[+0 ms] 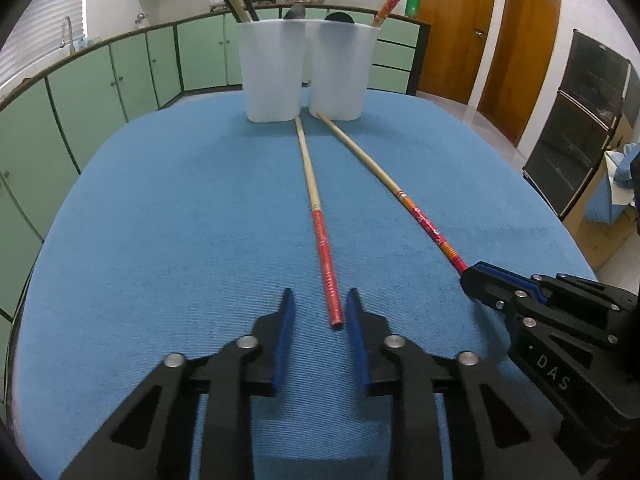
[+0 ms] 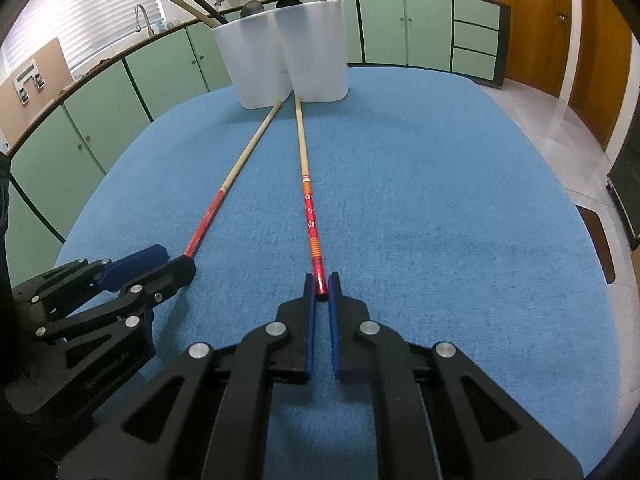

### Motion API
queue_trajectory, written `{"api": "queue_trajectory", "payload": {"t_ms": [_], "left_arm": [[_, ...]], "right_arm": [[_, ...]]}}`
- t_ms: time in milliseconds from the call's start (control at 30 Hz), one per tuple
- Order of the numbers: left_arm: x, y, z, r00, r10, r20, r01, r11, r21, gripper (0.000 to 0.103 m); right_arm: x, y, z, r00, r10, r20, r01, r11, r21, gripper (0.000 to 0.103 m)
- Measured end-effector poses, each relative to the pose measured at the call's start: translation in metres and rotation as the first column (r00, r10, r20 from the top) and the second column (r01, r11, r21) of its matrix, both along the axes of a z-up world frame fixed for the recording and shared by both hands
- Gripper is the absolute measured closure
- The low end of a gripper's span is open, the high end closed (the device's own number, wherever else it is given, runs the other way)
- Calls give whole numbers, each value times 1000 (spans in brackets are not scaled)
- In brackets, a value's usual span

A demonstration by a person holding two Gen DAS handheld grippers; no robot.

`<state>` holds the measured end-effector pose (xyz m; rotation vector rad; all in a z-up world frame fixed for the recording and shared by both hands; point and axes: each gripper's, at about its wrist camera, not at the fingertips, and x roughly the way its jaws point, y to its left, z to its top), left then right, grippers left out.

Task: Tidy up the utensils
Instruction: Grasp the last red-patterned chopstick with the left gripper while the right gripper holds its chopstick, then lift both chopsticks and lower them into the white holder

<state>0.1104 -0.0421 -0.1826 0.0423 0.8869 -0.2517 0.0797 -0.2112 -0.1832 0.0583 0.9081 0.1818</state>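
Observation:
Two long chopsticks with red decorated ends lie on the blue table, tips pointing at two white cups. My left gripper (image 1: 320, 300) is open with the red end of the left chopstick (image 1: 326, 264) between its fingers, untouched. My right gripper (image 2: 322, 280) is shut on the red end of the right chopstick (image 2: 310, 216), which also shows in the left wrist view (image 1: 424, 220). The left cup (image 1: 272, 72) holds dark and bamboo chopsticks. The right cup (image 1: 340, 68) holds red-ended chopsticks. Each gripper shows in the other's view: the right gripper (image 1: 470, 276) and the left gripper (image 2: 176, 262).
The blue cloth-covered table (image 1: 180, 220) ends at rounded edges on both sides. Green kitchen cabinets (image 1: 120, 80) run behind it, with wooden doors (image 1: 520, 48) at the right and a dark cabinet (image 1: 580, 120) beside them.

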Motion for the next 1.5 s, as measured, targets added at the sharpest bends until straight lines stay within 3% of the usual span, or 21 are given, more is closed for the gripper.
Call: {"api": "queue_trajectory", "payload": {"t_ms": [67, 567, 867, 1100, 1500], "left_arm": [[0, -1, 0, 1000, -5, -4, 5, 1000, -14, 96], [-9, 2, 22, 999, -3, 52, 4, 999, -32, 97], [-24, 16, 77, 981, 17, 195, -4, 998, -65, 97], [-25, 24, 122, 951, 33, 308, -5, 996, -93, 97], [-16, 25, 158, 923, 14, 385, 29, 994, -106, 97]], "right_arm": [[-1, -1, 0, 1000, 0, -1, 0, 1000, 9, 96], [-9, -3, 16, 999, 14, 39, -14, 1000, 13, 98], [-14, -2, 63, 991, 21, 129, -23, 1000, 15, 98], [-13, -1, 98, 979, 37, 202, -41, 999, 15, 98], [0, -4, 165, 948, 91, 304, -106, 994, 34, 98]]}}
